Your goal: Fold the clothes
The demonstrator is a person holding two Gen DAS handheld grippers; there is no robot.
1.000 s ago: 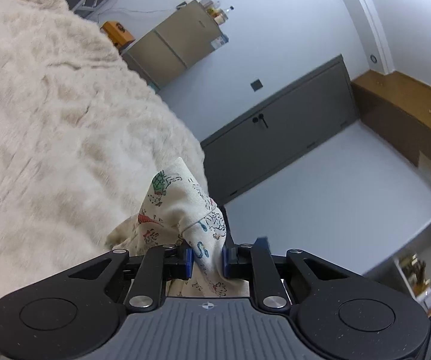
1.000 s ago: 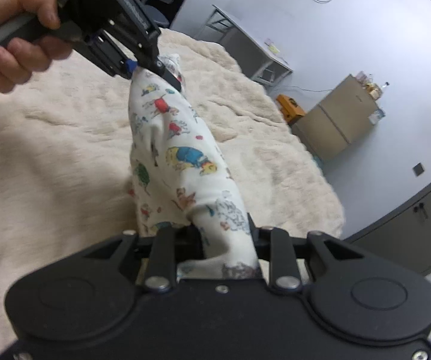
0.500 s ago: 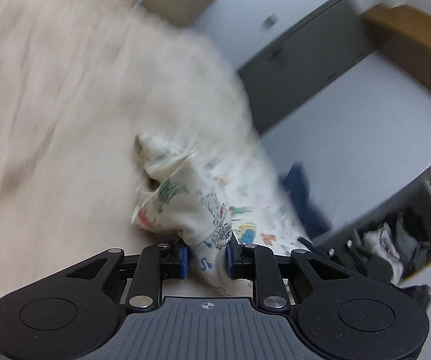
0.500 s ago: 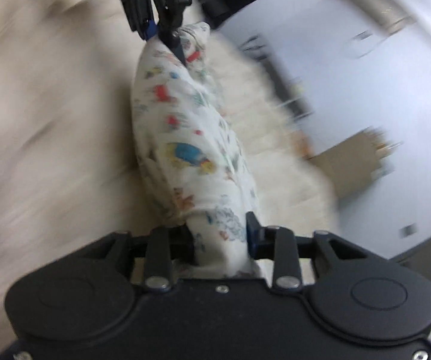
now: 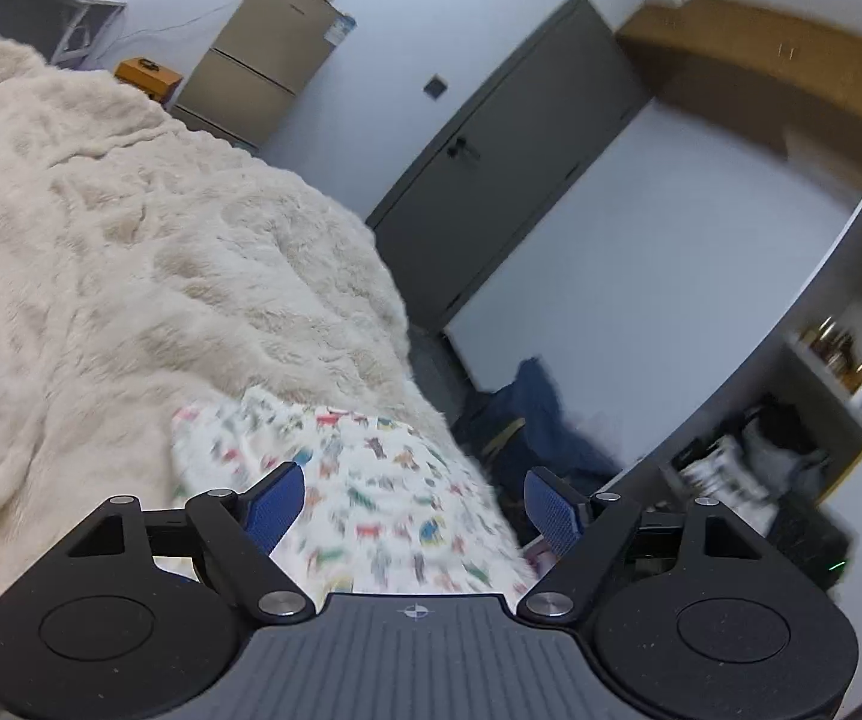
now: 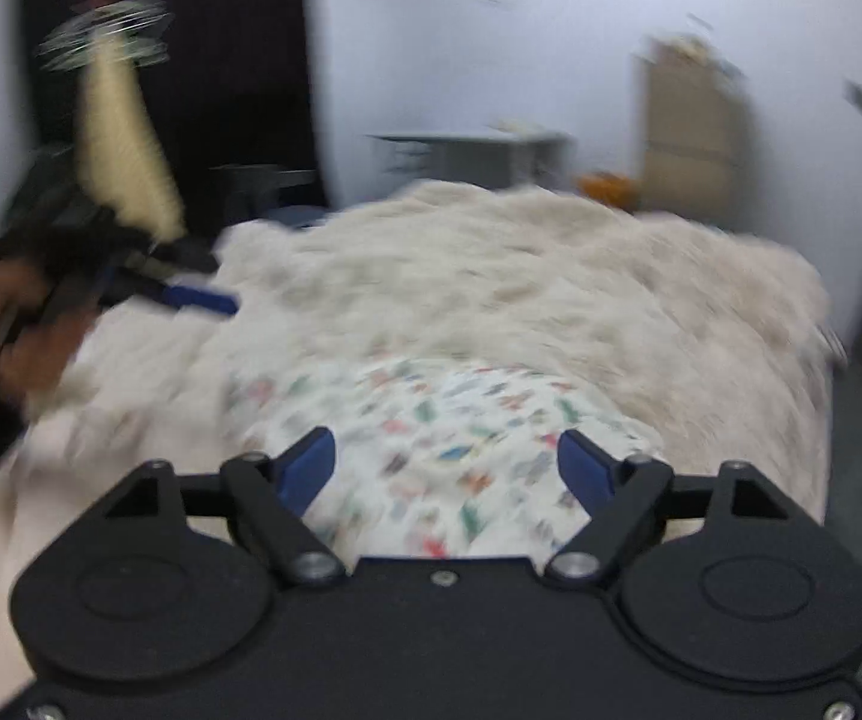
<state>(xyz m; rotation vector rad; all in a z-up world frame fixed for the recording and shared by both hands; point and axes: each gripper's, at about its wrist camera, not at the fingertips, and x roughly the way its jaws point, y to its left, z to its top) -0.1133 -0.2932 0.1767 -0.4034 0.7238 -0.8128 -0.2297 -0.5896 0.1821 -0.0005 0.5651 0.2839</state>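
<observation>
Left wrist view: one cream fluffy blanket (image 5: 131,276) covers the bed and fills the left of the frame, its edge dropping toward the grey floor at centre right. One white garment with a small colourful print (image 5: 383,492) lies on the blanket near that edge, low centre. The left gripper (image 5: 413,507) hangs over it, jaws wide and opening, blue pads clear of the cloth. In the right wrist view the right gripper (image 6: 446,465) does likewise, jaws spread, gripping nothing; the picture is blurred.
</observation>
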